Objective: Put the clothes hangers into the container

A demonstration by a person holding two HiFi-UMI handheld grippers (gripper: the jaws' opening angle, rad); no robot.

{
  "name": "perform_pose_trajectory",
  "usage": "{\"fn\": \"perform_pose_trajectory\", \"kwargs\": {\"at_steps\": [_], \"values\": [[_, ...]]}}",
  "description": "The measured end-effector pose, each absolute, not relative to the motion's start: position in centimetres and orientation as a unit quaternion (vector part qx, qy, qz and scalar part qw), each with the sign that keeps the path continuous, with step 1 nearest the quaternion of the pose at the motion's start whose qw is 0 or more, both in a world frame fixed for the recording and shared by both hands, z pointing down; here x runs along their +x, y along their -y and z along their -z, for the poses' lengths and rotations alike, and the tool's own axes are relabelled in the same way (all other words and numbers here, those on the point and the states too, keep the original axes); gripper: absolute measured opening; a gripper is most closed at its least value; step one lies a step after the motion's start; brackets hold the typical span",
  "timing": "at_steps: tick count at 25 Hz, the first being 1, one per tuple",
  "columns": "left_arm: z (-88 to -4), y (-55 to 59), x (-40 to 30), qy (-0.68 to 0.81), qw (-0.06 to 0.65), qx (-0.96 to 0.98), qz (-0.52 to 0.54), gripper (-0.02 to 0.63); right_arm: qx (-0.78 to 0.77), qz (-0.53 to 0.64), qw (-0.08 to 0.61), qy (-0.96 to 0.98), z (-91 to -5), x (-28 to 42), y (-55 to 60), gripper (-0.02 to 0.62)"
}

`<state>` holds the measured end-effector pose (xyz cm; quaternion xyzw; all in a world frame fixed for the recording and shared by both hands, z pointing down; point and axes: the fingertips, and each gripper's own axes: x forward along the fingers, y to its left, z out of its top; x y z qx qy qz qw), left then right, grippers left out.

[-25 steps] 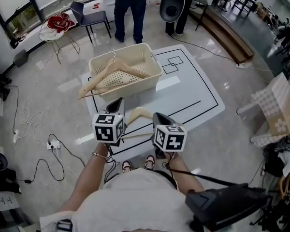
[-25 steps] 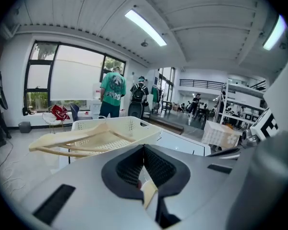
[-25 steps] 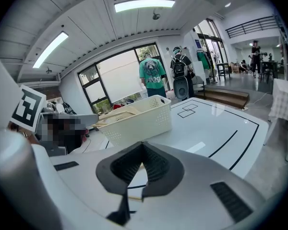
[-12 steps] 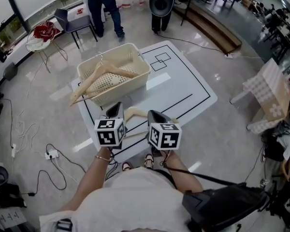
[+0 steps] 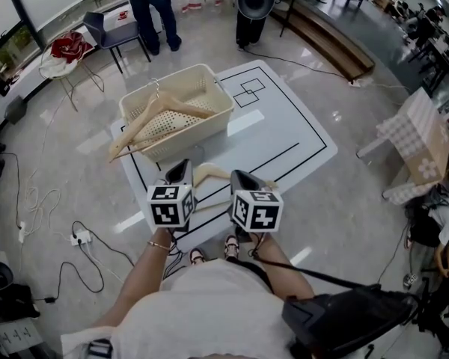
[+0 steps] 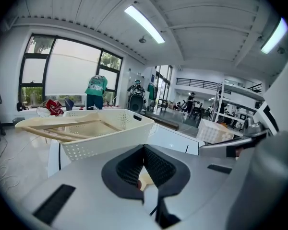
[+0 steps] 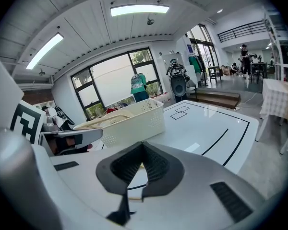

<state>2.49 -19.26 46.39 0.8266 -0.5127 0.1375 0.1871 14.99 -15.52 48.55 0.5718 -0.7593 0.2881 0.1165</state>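
A pale wooden hanger (image 5: 212, 174) hangs between my two grippers, over the near edge of the white floor mat (image 5: 284, 137). My left gripper (image 5: 181, 167) is shut on its left part; a bit of pale wood (image 6: 144, 180) shows between the closed pads. My right gripper (image 5: 240, 177) is shut on the hanger's right part, and the thin bar (image 7: 134, 198) shows under its jaws. Beyond them stands the cream perforated basket (image 5: 197, 135), also seen in the gripper views (image 6: 105, 139) (image 7: 134, 121). Wooden hangers (image 5: 163, 112) lie in it and stick out over its left rim.
A person in green (image 5: 150, 2) stands at the back beside a dark chair (image 5: 111, 30). Cables and a power strip (image 5: 82, 223) lie on the floor at left. A checkered box (image 5: 419, 149) stands at right, a long bench (image 5: 331, 42) at the back.
Both grippers keep their hold on the hanger and have barely moved. The basket has shifted left in the view since a second ago, and the person in green has stepped farther away.
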Motion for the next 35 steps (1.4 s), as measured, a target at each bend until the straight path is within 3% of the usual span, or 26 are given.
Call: {"fn": "perform_pose_trajectory", "kwargs": {"at_steps": [8,11,18,35], "values": [[-50.8,17.3,2.9,0.434,0.247,0.844,-0.195,0.026,0.581,-0.301,0.113,0.748,-49.2,16.0,14.6,0.017],[-53.6,16.1,1.4,0.427,0.258,0.835,-0.232,0.094,0.584,-0.311,0.118,0.740,-50.2,16.6,13.8,0.017],[-59.4,13.8,-1.8,0.404,0.266,0.818,-0.311,0.177,0.589,-0.342,0.138,0.719,-53.4,17.6,12.4,0.017],[-65.0,14.6,-0.4,0.309,0.200,0.811,-0.456,0.184,0.600,-0.378,0.161,0.686,-57.3,18.4,11.0,0.017]]}}
